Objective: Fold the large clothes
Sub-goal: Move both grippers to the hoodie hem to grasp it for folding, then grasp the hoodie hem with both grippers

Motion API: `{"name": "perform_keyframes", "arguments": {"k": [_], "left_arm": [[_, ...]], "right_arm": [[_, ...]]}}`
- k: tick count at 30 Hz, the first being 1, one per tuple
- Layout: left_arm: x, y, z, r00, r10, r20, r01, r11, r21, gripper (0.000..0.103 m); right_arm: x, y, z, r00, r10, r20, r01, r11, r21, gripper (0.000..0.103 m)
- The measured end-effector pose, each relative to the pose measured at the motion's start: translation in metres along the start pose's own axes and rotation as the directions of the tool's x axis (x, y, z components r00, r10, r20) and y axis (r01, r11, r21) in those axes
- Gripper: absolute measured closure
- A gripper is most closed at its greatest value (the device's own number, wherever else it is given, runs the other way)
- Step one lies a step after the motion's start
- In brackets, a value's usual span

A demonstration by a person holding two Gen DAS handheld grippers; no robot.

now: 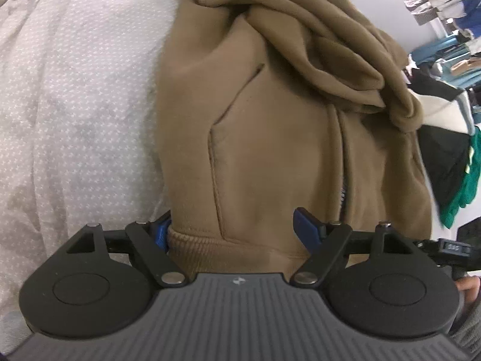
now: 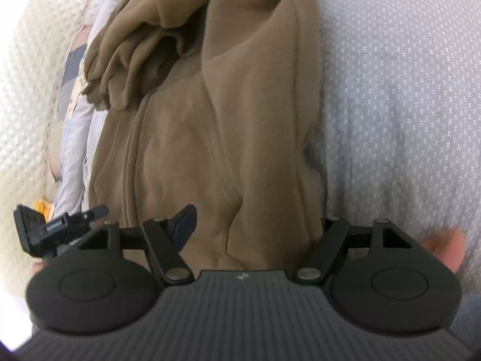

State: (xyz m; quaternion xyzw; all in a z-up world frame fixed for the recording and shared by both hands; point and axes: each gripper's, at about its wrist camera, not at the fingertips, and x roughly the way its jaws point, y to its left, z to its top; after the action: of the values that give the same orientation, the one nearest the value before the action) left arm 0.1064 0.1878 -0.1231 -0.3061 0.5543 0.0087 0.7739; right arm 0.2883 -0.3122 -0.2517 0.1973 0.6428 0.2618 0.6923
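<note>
Your left gripper (image 1: 234,228) and right gripper (image 2: 255,225) both stand wide open astride the near ribbed hem of the brown hoodie (image 1: 270,150), which lies on the patterned bedspread (image 1: 75,105); neither has pinched cloth yet. Before closing, push each deeper so the fingers take every hem layer. Then lift both evenly, since the bunched sleeve (image 1: 315,30) at the far end looks likely to drag.

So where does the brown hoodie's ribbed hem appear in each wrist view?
Left wrist: the ribbed hem lies bottom centre, between the left gripper fingers, below the pocket seam.
Right wrist: the hem is not clearly visible; the hoodie edge meets the right gripper there.
Shared landmark: the bunched sleeve on top.
</note>
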Motion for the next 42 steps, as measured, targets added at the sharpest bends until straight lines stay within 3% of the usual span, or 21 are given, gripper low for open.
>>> {"name": "perform_keyframes", "arguments": {"k": [4,8,12,13,15,16,20,24,27,36,39,42], "left_arm": [[0.015,0.006,-0.002,0.996,0.078,-0.048,-0.078,0.997,0.004,0.021],[0.022,0.002,-0.003,0.989,0.129,-0.066,-0.127,0.992,0.027,0.024],[0.028,-0.009,0.001,0.986,0.159,-0.052,-0.156,0.986,0.052,0.039],[0.031,-0.007,-0.001,0.986,0.16,-0.04,-0.158,0.986,0.051,0.046],[0.029,-0.005,0.0,0.989,0.149,-0.01,-0.149,0.988,0.038,0.06],[0.026,-0.004,0.002,0.991,0.137,0.005,-0.137,0.99,0.022,0.069],[-0.005,0.004,0.001,0.991,0.056,0.12,-0.055,0.998,-0.017,0.085],[-0.043,0.004,0.001,0.972,-0.015,0.233,0.023,0.999,-0.033,0.089],[-0.063,-0.005,0.006,0.96,-0.043,0.275,0.053,0.998,-0.027,0.089],[-0.106,-0.004,0.0,0.917,-0.148,0.37,0.173,0.984,-0.034,0.089],[-0.118,0.001,-0.014,0.905,-0.173,0.389,0.206,0.978,-0.045,0.089],[-0.131,0.002,-0.034,0.892,-0.203,0.405,0.247,0.967,-0.06,0.089]], "right_arm": [[0.023,0.008,-0.003,0.989,-0.102,-0.105,0.098,0.994,-0.046,0.03],[0.029,0.015,0.0,0.988,-0.1,-0.115,0.093,0.993,-0.067,0.029],[0.026,0.021,0.0,0.996,-0.015,-0.082,0.008,0.996,-0.085,0.04],[0.025,0.023,0.0,0.997,-0.014,-0.074,0.006,0.995,-0.099,0.052],[0.026,0.027,0.0,0.997,-0.053,-0.05,0.047,0.992,-0.119,0.073],[0.025,0.027,0.001,0.998,-0.045,-0.043,0.04,0.992,-0.118,0.076],[0.007,0.041,-0.003,0.999,0.023,0.03,-0.017,0.98,-0.198,0.082],[-0.025,0.05,-0.007,0.984,0.129,0.121,-0.094,0.961,-0.259,0.084],[-0.053,0.047,-0.008,0.95,0.234,0.208,-0.173,0.946,-0.274,0.084],[-0.1,0.02,-0.01,0.791,0.5,0.352,-0.42,0.863,-0.281,0.084],[-0.106,0.022,-0.017,0.761,0.536,0.366,-0.462,0.844,-0.275,0.084],[-0.117,0.021,-0.03,0.748,0.553,0.368,-0.477,0.832,-0.283,0.084]]}}
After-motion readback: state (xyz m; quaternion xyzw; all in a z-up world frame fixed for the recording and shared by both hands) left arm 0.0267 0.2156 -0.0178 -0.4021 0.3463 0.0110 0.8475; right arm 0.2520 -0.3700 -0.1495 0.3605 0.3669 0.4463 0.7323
